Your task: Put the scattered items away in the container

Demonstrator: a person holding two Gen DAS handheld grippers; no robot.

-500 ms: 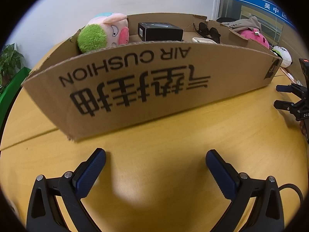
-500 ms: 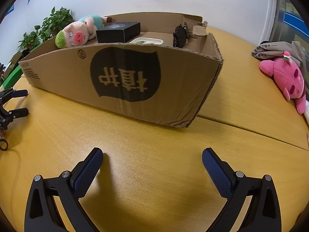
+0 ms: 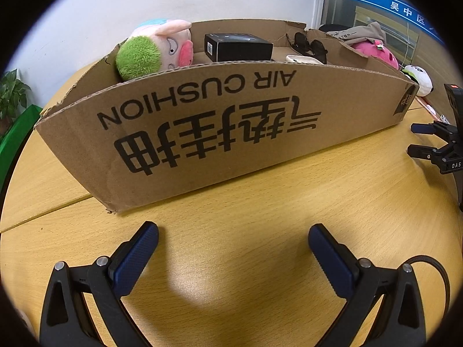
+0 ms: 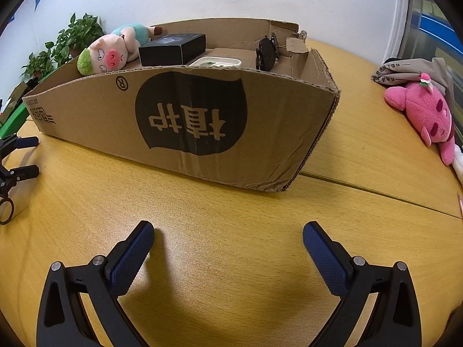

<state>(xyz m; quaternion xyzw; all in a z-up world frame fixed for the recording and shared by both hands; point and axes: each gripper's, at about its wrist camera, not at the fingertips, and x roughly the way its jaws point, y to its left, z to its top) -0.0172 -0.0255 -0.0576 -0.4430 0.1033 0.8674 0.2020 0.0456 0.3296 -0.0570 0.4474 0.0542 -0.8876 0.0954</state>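
Cardboard box (image 3: 225, 133) stands on the wooden bench (image 3: 260, 202) as the container, its long printed wall turned toward both cameras, so anything dropped in has to clear that wall from above. Inside it already lie a pig plush with green hair (image 3: 156, 52) at one end, a black carton (image 3: 237, 47) beside it, a white case (image 4: 215, 62) low on the floor of the box, and dark sunglasses (image 3: 308, 46) leaning near the torn end flap. A pink plush (image 4: 422, 112) rests well apart on the bench beyond the box's short end, next to a grey cloth bag (image 4: 411, 70); whether these count as scattered items I cannot tell. The left tool (image 3: 233, 240) and right tool (image 4: 228, 237) both hang over bare bench in front of the box, jaws spread wide with nothing between them, probably parked clear.
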